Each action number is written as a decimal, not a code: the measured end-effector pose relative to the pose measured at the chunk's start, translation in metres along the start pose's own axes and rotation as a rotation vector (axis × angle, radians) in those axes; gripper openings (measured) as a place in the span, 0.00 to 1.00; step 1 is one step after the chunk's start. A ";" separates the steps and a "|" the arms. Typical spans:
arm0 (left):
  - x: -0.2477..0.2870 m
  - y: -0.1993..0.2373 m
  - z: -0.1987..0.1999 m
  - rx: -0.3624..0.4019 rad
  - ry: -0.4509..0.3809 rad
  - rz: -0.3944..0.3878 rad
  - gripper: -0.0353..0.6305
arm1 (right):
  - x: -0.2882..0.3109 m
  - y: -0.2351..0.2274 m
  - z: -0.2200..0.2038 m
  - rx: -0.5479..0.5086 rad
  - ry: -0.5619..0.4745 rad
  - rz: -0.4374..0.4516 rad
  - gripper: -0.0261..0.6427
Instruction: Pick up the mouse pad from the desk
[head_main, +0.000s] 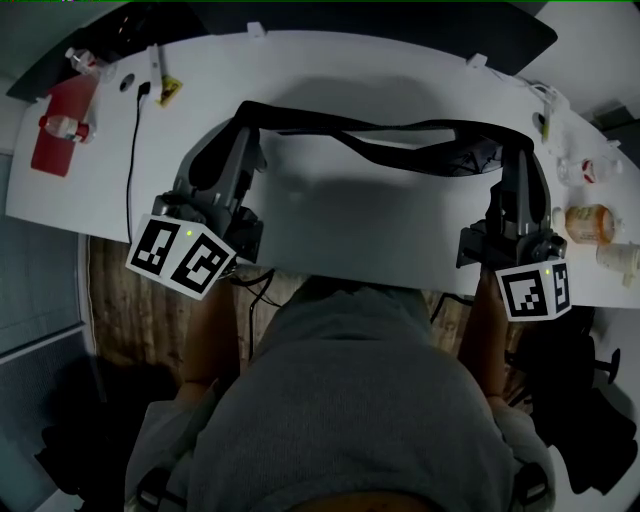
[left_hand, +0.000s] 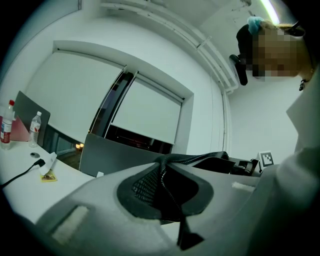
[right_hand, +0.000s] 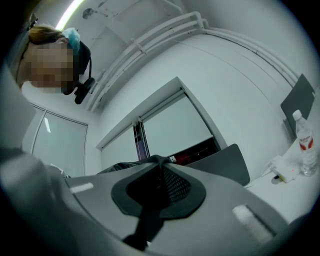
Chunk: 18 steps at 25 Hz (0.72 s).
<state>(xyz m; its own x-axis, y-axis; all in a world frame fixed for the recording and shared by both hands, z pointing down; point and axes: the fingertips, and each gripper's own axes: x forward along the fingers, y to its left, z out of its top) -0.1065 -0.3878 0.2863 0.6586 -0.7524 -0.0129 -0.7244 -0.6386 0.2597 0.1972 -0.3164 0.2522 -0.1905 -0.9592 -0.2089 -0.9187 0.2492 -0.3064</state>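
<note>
The black mouse pad (head_main: 385, 140) hangs above the white desk (head_main: 330, 60), seen almost edge-on and sagging in the middle, with its shadow on the desk below. My left gripper (head_main: 250, 115) is shut on its left end, and my right gripper (head_main: 515, 142) is shut on its right end. In the left gripper view the pad's edge (left_hand: 200, 159) runs off to the right from the closed left gripper (left_hand: 162, 170). In the right gripper view the pad's edge (right_hand: 127, 165) leaves the closed right gripper (right_hand: 160, 167) toward the left.
A red folder (head_main: 55, 145) and a small bottle (head_main: 66, 127) lie at the desk's left end, beside a black cable (head_main: 132, 160) and a yellow tag (head_main: 168, 92). An orange bottle (head_main: 588, 222), a cup (head_main: 620, 260) and a clear bottle (head_main: 590, 168) stand at the right end.
</note>
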 end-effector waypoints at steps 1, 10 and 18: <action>-0.003 -0.001 0.001 0.002 -0.002 0.000 0.11 | -0.002 0.002 0.000 0.000 -0.004 0.001 0.07; -0.032 -0.027 0.011 0.005 -0.032 -0.002 0.11 | -0.032 0.019 0.020 0.012 -0.033 0.030 0.07; -0.073 -0.083 0.010 -0.004 -0.074 -0.011 0.11 | -0.095 0.029 0.046 0.008 -0.050 0.054 0.07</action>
<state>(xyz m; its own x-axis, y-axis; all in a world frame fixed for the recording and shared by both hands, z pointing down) -0.0965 -0.2817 0.2561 0.6494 -0.7555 -0.0873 -0.7164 -0.6462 0.2631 0.2042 -0.2121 0.2201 -0.2221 -0.9365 -0.2715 -0.9046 0.3018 -0.3011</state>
